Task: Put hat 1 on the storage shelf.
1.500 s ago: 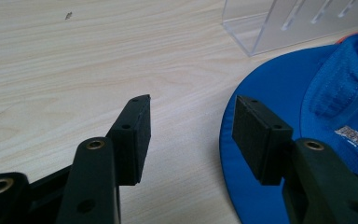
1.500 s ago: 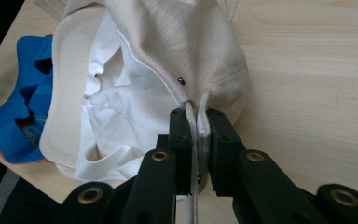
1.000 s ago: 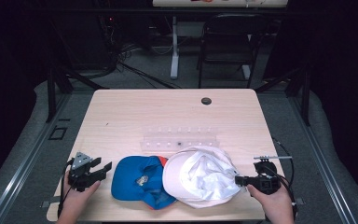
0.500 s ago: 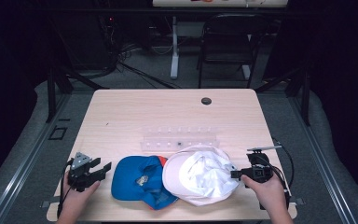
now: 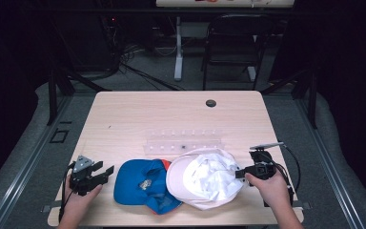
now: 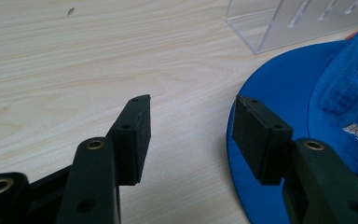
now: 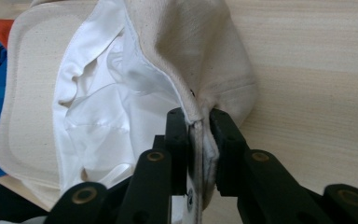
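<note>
Pinching the white cap rim, lower centre: right claw, just closed; left claw wide, empty beside the blue cap.

1. The white cap is matt, coarse-woven cream cloth outside, with a smooth, faintly shiny white lining.
2. The blue cap, at 9 o'clock of the white one, is smooth matt cloth with a ribbed strap.
3. The table is pale, matt wood grain.
4. The rack, at 12 o'clock of the caps, is clear glossy plastic.
5. The left gripper is matt black plastic with grainy pads.
</note>
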`<action>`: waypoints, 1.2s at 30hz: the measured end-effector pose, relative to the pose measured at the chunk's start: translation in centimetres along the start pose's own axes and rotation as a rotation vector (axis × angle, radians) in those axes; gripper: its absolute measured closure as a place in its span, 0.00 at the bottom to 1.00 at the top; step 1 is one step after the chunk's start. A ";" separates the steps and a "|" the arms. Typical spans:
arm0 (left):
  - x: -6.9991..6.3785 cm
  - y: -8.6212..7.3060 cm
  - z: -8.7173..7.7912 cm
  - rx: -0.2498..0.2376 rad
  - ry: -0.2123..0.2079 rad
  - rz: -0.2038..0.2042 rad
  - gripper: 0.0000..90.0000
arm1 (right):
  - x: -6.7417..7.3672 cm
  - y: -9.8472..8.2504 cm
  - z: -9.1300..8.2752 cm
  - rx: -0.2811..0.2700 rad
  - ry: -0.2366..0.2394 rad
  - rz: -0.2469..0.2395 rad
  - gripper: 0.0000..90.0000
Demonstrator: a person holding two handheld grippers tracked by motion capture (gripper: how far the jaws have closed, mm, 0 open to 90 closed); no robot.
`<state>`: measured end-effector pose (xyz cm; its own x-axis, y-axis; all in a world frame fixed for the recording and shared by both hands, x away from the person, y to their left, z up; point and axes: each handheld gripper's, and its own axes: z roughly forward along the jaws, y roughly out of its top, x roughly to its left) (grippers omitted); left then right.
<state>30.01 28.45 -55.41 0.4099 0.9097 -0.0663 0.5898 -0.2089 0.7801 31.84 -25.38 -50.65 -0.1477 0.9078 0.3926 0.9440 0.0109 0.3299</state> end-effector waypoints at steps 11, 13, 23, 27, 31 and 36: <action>0.2 0.0 -0.1 -0.006 0.006 -0.004 0.53 | 1.8 1.4 -2.9 0.052 -0.024 -0.043 0.90; 0.1 0.0 0.0 -0.014 0.007 -0.005 0.53 | 2.7 2.0 -3.6 0.066 -0.039 -0.062 0.90; 0.2 0.0 -0.1 -0.003 0.007 -0.004 0.53 | 5.1 3.6 -4.3 0.166 -0.102 -0.057 0.90; 0.2 -0.1 0.0 -0.008 0.004 -0.003 0.53 | 6.0 4.1 -4.3 0.205 -0.137 -0.065 0.90; 0.2 -0.1 0.0 -0.011 0.007 0.002 0.53 | 7.2 4.7 -4.7 0.220 -0.139 -0.061 0.90; 0.1 -0.1 0.0 -0.010 0.005 0.003 0.53 | 8.7 5.5 -5.5 0.233 -0.152 -0.060 0.90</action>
<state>30.02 28.56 -55.49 0.4081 0.9109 -0.0602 0.5812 -0.2084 0.7866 34.13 -19.75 -40.74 -0.1762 0.9548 0.2395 0.9798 0.1468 0.1356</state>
